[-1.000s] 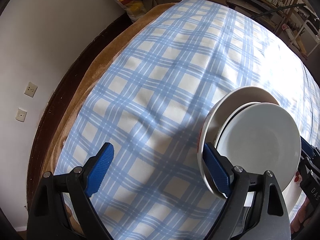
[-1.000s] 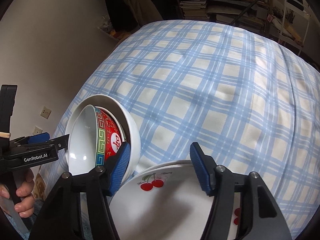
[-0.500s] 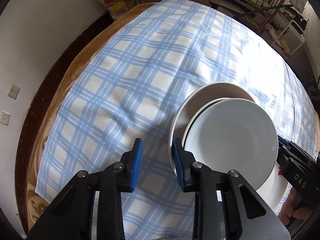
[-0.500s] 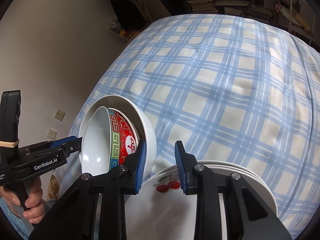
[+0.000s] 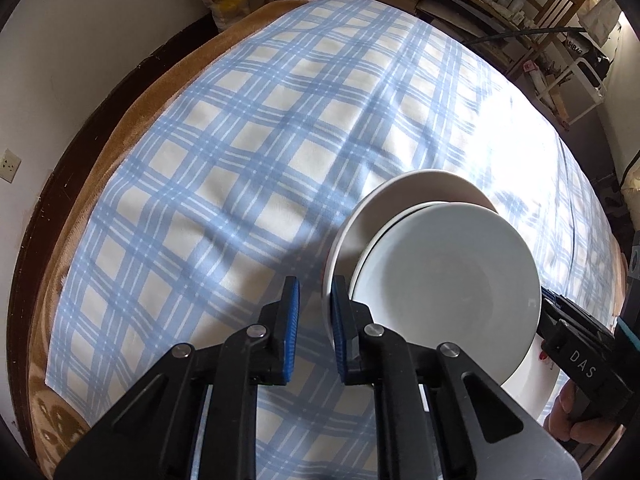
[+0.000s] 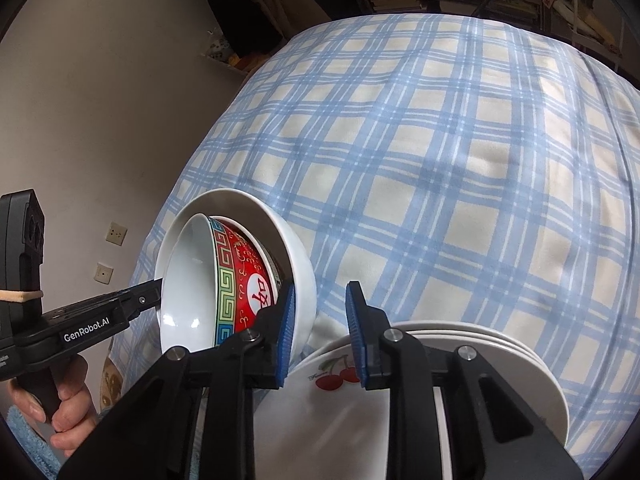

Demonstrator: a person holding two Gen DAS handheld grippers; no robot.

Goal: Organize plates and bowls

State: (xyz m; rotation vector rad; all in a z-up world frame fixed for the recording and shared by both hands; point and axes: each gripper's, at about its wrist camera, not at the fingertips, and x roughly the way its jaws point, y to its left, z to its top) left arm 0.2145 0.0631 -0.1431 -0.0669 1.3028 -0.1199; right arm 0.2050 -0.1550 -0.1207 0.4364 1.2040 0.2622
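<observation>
Bowls: three nested, tipped on edge. A large white outer bowl (image 6: 298,268), a red patterned bowl (image 6: 250,280) inside it, and what looks like the rim of a third between the two.
Plates: a stack of about four, told by the rims at its right edge; the top one is a cherry plate (image 6: 340,408) printed with red cherries.
Bowl position: at the near edge of the table, on the left in the right wrist view, leaning just beside the plate stack (image 6: 532,376).
Left gripper (image 5: 312,330): blue pads stand a narrow gap apart with only cloth showing between them. The bowls' rim sits against the outer side of the right pad (image 5: 338,328), not between the pads. From the right wrist view its tip meets the bowls' left rim, though I cannot tell whether it pinches anything there.
Right gripper (image 6: 322,334): pads partly apart, nothing held. The outer bowl's wall lies just left of the left pad (image 6: 286,332); the cherry plate lies below the gap.
Tablecloth (image 5: 248,168): blue and cream check, covering the table.
</observation>
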